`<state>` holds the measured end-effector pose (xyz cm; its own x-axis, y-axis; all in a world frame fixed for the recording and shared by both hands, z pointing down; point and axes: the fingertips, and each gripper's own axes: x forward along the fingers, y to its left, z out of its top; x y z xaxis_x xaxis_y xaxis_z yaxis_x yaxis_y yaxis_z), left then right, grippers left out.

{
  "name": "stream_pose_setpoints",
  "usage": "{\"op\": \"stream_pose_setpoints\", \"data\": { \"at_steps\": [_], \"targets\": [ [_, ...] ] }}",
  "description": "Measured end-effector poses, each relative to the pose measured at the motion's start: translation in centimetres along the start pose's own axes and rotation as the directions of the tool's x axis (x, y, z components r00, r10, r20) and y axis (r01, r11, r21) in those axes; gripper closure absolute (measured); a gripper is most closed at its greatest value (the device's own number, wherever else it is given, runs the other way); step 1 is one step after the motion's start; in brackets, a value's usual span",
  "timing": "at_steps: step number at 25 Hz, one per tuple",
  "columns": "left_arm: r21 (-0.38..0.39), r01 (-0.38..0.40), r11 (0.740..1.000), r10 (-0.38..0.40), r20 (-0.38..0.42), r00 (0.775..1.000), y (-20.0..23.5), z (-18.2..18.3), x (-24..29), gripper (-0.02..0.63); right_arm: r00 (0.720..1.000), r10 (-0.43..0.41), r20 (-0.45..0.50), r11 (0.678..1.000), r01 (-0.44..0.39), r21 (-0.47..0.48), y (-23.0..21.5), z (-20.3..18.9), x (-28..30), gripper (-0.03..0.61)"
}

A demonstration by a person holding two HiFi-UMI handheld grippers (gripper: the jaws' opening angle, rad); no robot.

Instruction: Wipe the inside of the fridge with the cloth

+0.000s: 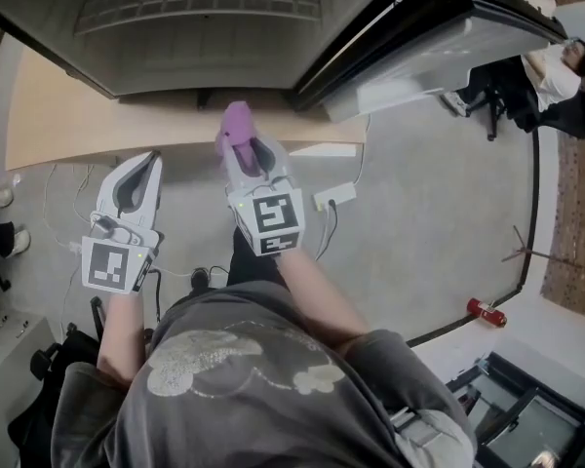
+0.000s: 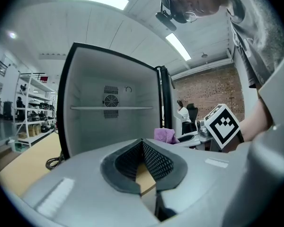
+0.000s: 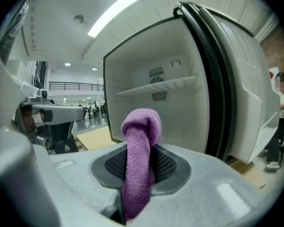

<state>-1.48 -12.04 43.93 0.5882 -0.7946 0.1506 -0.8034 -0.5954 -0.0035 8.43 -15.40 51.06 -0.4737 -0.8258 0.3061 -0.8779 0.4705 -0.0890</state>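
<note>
The open fridge (image 1: 205, 27) stands on a wooden platform straight ahead, its door (image 1: 439, 47) swung out to the right. Inside it are pale grey walls, a wire shelf (image 3: 156, 86) and a rear fan vent (image 2: 110, 100). My right gripper (image 1: 244, 142) is shut on a rolled purple cloth (image 3: 141, 141), which sticks up past the fingertips. It hovers just in front of the fridge's lower edge. The cloth (image 2: 164, 135) also shows in the left gripper view. My left gripper (image 1: 152, 156) is shut and holds nothing. It hangs to the left of the right one, slightly further back.
The wooden platform (image 1: 58, 125) extends left of the fridge. A white power strip (image 1: 333, 197) and cables lie on the grey floor. A red object (image 1: 486, 311) lies on the floor at the right. A seated person (image 1: 556, 71) is far right. Shelving racks (image 2: 31, 108) stand at the left.
</note>
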Motion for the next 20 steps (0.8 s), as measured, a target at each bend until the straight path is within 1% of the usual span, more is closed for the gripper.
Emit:
{"op": "stream_pose_setpoints", "data": {
  "at_steps": [2,5,9,11,15,20],
  "targets": [
    [-0.002,0.008,1.0,-0.008,0.02,1.0,0.1,-0.4,-2.4,0.595,1.0,-0.021,0.014,1.0,0.021,-0.013,1.8,-0.1,-1.2,0.494],
    [0.01,0.033,0.999,-0.034,0.051,0.998,-0.8,-0.3,-6.7,0.595,0.997,-0.073,0.037,0.997,0.074,-0.025,4.4,-0.4,-4.0,0.494],
    [0.021,0.056,0.998,-0.058,0.06,0.997,-2.0,-0.1,-12.8,0.595,0.987,-0.145,0.073,0.989,0.147,-0.02,7.8,-0.7,-8.4,0.494],
    [0.024,0.076,0.997,-0.078,0.084,0.993,-2.7,0.4,-15.3,0.595,0.981,-0.175,0.087,0.984,0.177,-0.015,9.4,-0.6,-10.4,0.494],
    [0.048,0.129,0.99,-0.134,0.112,0.985,-4.4,1.2,-19.2,0.595,0.972,-0.207,0.114,0.978,0.209,-0.006,12.7,-0.2,-14.3,0.494],
    [0.044,0.179,0.983,-0.183,0.142,0.973,-6.5,1.3,-22.2,0.595,0.971,-0.214,0.102,0.976,0.216,-0.005,15.9,-0.7,-17.9,0.495]
  ]
}}
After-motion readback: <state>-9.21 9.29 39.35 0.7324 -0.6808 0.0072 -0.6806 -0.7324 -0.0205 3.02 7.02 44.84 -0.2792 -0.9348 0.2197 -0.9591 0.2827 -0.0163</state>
